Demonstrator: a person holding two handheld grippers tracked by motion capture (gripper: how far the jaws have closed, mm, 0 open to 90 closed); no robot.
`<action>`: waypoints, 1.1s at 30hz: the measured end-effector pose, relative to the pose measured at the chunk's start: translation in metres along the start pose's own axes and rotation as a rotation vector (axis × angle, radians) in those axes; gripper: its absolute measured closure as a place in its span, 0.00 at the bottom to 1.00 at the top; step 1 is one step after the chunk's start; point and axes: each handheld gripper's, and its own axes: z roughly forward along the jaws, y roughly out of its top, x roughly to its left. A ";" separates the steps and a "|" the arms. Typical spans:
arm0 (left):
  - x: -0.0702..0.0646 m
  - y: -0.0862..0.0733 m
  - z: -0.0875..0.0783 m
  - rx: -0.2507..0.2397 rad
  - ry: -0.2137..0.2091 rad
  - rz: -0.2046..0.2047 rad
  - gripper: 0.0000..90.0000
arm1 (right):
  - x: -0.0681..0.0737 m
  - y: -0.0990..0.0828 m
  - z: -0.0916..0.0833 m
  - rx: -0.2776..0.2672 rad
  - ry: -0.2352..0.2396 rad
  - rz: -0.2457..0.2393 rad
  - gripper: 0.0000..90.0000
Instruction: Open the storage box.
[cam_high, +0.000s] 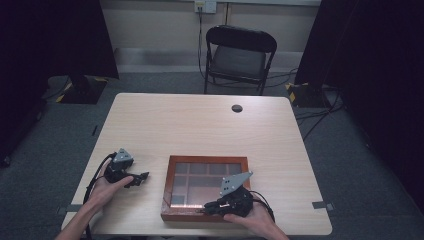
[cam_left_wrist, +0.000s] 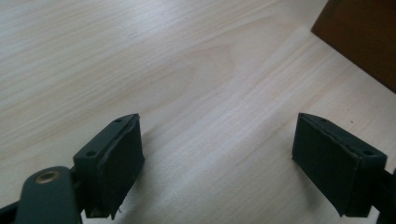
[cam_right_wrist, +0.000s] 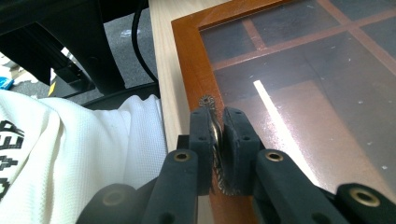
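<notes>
Clamped together on a thin, toothed metal disc (cam_right_wrist: 216, 140), edge-up between the two black pads, right gripper (cam_right_wrist: 217, 135) at the near rim of a wooden display case (cam_right_wrist: 191, 70); disc small, brassy, teeth visible at its top and bottom edges, perhaps a gear or a serrated coin, cannot tell which. Spread wide apart with nothing between, left gripper (cam_left_wrist: 217, 158) low over bare tabletop, a dark brown corner of the case at 2 o'clock in its own view. Largest first from the high view: pale wood-grain table (cam_high: 200, 125), square-cornered, with a round dark cable port (cam_high: 237, 108) toward 12 o'clock. Beyond the far edge, at 12 o'clock, a black folding chair (cam_high: 239, 57) on grey carpet. On the table toward 6 o'clock, the reddish-brown display case (cam_high: 170, 190), glass-topped, divided inside into compartments by wooden strips. At 8 o'clock, left gripper (cam_high: 137, 179) held in the left hand (cam_high: 102, 189), pointing toward the case yet apart from it. At 5 o'clock, right gripper (cam_high: 210, 206) in the right hand (cam_high: 255, 220), resting on the case's near edge, grey three-cornered plate on top. White fabric with dark lettering (cam_right_wrist: 70, 154) at 9 o'clock in the right gripper view.
</notes>
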 end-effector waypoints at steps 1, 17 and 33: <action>-0.001 0.000 -0.001 0.002 -0.003 0.000 0.18 | 0.000 0.000 -0.001 -0.003 0.004 -0.002 0.92; -0.015 0.010 -0.012 -0.053 -0.073 0.027 0.18 | -0.004 0.011 -0.017 -0.044 0.033 0.008 0.92; -0.038 0.027 -0.020 -0.137 -0.159 0.047 0.18 | -0.005 0.036 -0.036 -0.060 0.023 -0.007 0.92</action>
